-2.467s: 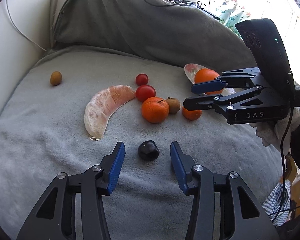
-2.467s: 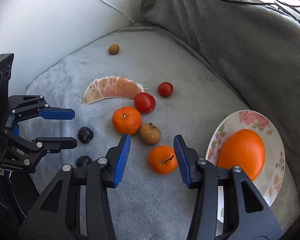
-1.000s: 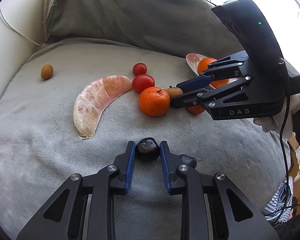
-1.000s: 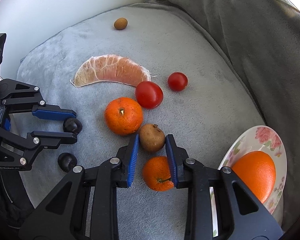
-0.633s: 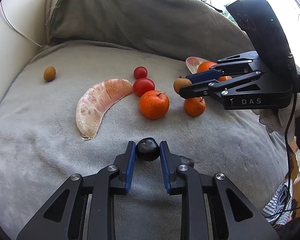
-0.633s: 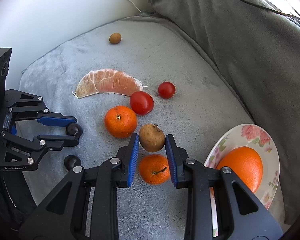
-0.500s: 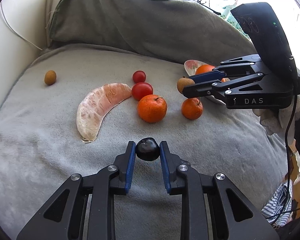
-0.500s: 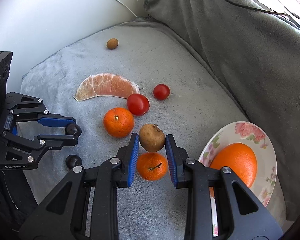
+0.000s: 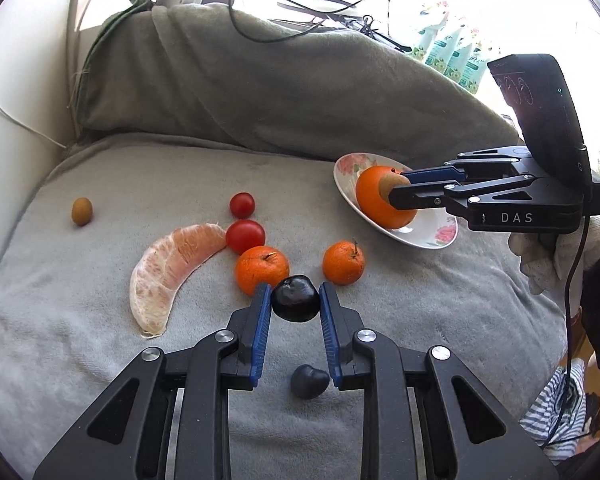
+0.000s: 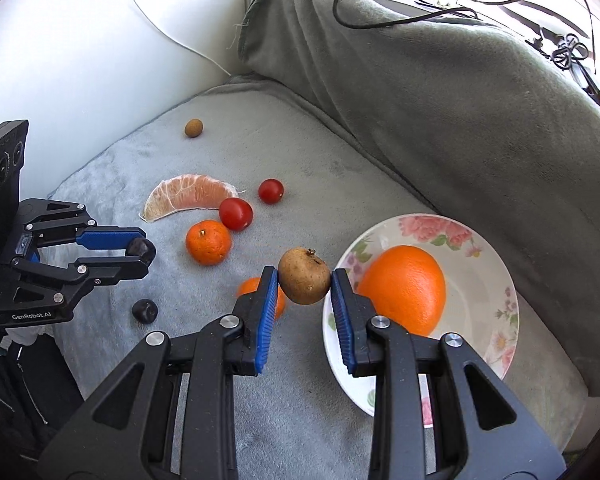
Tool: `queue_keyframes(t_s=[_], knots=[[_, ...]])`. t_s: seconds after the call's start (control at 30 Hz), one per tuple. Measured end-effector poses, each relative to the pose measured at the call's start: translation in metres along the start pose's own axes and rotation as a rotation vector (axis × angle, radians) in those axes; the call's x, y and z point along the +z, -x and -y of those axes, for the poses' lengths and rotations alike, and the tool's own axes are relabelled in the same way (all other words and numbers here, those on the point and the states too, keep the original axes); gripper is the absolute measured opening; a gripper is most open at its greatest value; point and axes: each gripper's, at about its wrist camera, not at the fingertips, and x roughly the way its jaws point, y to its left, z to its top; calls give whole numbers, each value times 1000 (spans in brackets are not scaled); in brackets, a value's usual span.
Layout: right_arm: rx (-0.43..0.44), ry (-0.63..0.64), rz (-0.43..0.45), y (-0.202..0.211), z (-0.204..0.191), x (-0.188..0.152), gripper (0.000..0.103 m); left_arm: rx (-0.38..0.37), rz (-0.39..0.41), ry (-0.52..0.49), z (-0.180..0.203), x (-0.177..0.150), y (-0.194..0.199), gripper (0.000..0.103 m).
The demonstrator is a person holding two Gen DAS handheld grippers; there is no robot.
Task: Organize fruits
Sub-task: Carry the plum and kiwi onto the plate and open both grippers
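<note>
- My left gripper (image 9: 291, 305) is clamped on a dark plum (image 9: 295, 298), held above the grey blanket (image 9: 100, 360).
- My right gripper (image 10: 305, 280) grips a brown fruit (image 10: 305, 275) beside the plate's (image 10: 496, 292) near rim, by the big orange (image 10: 406, 288).

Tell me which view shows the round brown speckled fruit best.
The right wrist view: the round brown speckled fruit sits large and unobstructed between the right gripper fingers. The left wrist view shows only a sliver against the large orange.
</note>
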Motion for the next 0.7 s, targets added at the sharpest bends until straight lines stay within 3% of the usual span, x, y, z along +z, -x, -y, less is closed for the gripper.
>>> queue_keyframes(t_s=[0.7], knots=[[-92,-254,58,29,95,-53,29,-98,26,-104,69,46,-40,23]])
